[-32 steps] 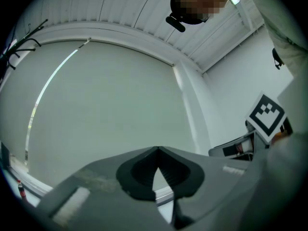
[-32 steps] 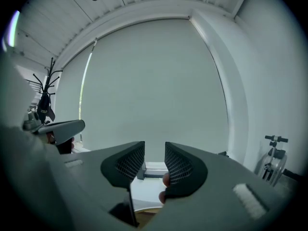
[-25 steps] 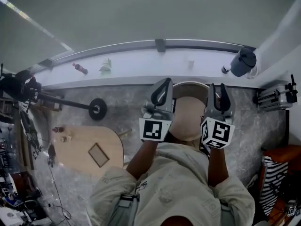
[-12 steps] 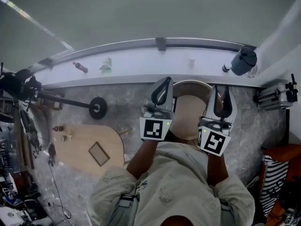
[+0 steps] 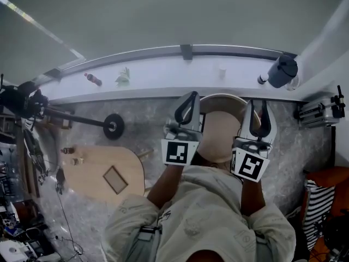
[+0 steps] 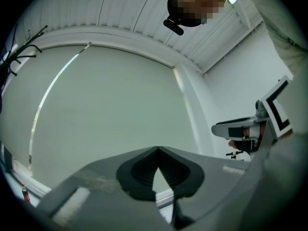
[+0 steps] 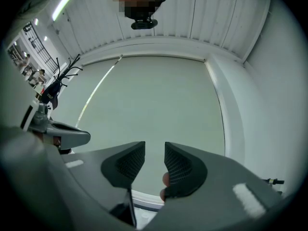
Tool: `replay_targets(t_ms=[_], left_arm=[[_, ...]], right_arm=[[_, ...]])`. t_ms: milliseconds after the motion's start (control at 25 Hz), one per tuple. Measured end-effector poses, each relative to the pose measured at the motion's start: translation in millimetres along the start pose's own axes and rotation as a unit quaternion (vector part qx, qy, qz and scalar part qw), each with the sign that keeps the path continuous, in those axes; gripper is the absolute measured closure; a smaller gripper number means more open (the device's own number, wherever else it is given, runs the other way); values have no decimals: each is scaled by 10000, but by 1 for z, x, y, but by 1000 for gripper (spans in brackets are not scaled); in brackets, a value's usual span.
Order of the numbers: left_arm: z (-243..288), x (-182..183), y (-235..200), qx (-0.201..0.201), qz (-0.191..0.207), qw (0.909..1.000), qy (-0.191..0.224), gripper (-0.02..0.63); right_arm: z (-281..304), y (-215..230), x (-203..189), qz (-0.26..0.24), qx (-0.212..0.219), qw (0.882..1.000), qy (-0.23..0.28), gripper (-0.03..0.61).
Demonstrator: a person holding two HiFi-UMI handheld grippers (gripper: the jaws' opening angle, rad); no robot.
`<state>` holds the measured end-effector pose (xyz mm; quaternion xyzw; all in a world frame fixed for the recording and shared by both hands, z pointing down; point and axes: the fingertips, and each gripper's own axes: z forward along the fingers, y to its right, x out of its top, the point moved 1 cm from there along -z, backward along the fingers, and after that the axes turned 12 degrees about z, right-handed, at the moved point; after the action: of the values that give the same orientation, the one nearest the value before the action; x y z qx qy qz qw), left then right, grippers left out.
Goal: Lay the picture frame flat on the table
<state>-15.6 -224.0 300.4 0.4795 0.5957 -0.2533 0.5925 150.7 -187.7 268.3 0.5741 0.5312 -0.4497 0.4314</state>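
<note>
The picture frame (image 5: 115, 179) is a small brown rectangle with a pale border. It seems to lie on the light wooden table (image 5: 90, 171) at the lower left of the head view, far from both grippers. My left gripper (image 5: 192, 95) is held up in front of the person's chest, with its jaws meeting at the tips (image 6: 157, 148) and nothing in them. The right gripper (image 5: 256, 105) is raised beside it. Its jaws (image 7: 155, 153) stand a little apart, with only wall behind the gap. Both gripper views show only wall and ceiling.
A round tan stool (image 5: 218, 135) stands under the grippers. On the white ledge (image 5: 163, 72) are a bottle (image 5: 92, 79), a small plant (image 5: 122, 76) and a dark jug (image 5: 282, 71). A black stand (image 5: 113, 125) reaches in from the left, and a case (image 5: 319, 112) sits at the right.
The right gripper has shifted slightly to the right and tilted, and its jaws look a little wider. The left gripper and the frame have not moved.
</note>
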Motion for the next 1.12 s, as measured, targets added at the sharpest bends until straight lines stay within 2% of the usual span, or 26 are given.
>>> replay_targets(t_ms=[480,640,880,1120], left_arm=[[-1,-2,-3,44,-42,10000,-6,611],[-1,-1,-6,60,-42,10000,18,611],[-1,0,-6,60,-35,10000,12,611],[1,2,-9,72,-23,10000,35,611]], right_arm=[[-1,6,-4,56,-26,9999,-95,481],[1,4,-7,74,-6,9999,-135,505],[1,5,-14,67,-13,9997,-237,575],[2,9,-20,132,-11,9994,-319,577]])
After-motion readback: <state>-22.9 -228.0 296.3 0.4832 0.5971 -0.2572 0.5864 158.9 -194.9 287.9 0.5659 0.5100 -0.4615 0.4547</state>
